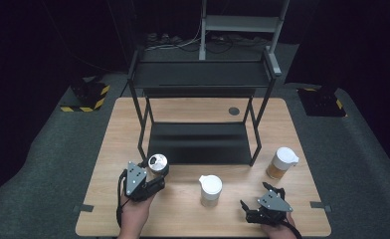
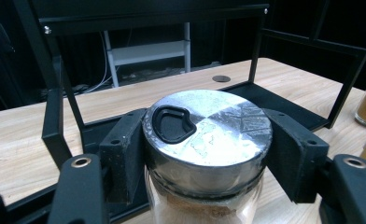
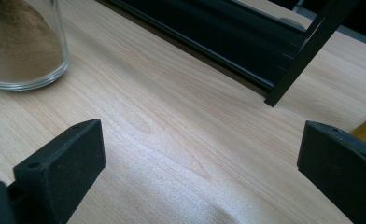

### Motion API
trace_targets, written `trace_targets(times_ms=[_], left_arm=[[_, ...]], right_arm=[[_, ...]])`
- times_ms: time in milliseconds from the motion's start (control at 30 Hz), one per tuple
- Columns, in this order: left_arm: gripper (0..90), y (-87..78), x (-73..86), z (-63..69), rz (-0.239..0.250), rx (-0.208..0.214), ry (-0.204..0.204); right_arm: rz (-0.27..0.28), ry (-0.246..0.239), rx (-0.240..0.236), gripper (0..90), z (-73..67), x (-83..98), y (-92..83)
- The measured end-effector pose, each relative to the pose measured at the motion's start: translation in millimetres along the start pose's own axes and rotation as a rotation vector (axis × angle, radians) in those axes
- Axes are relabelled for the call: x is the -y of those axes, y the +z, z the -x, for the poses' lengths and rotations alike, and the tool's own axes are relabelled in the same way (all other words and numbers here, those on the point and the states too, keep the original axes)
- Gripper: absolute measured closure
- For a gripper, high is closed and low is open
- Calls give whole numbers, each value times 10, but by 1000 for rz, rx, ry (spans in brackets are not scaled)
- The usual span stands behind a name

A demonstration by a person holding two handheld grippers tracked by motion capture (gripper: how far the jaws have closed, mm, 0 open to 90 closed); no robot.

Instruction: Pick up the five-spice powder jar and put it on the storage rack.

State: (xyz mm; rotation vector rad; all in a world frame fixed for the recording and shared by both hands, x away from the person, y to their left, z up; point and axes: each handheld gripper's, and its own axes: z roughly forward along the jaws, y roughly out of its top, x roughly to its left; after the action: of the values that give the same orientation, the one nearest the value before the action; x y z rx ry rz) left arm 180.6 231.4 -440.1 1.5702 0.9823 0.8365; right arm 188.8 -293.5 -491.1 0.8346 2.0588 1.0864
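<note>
My left gripper (image 1: 155, 175) is shut on a glass spice jar with a silver lid (image 1: 157, 162), held near the front left leg of the black two-tier rack (image 1: 201, 74). In the left gripper view the jar (image 2: 208, 140) sits between both pads, which press on its neck under the lid; brown powder shows inside. My right gripper (image 1: 260, 199) rests near the table's front right edge with its jaws wide apart and bare wood between them. A glass jar of brown powder (image 3: 20, 44) stands at the upper left of the right gripper view.
A white-lidded jar (image 1: 210, 190) stands at the front middle of the wooden table (image 1: 113, 199). Another white-lidded jar with brown contents (image 1: 281, 163) stands right of the rack. The rack's lower shelf (image 1: 198, 142) lies flat on the table. A round cable hole (image 1: 234, 111) sits behind it.
</note>
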Motion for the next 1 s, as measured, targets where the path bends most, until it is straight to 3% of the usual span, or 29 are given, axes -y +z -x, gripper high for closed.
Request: trace_targets(times_ms=[1000], left_arm=[[349,344,-143,-12,3,-16,-12]], right_arm=[[3,4,-1,2,7,5,-3]])
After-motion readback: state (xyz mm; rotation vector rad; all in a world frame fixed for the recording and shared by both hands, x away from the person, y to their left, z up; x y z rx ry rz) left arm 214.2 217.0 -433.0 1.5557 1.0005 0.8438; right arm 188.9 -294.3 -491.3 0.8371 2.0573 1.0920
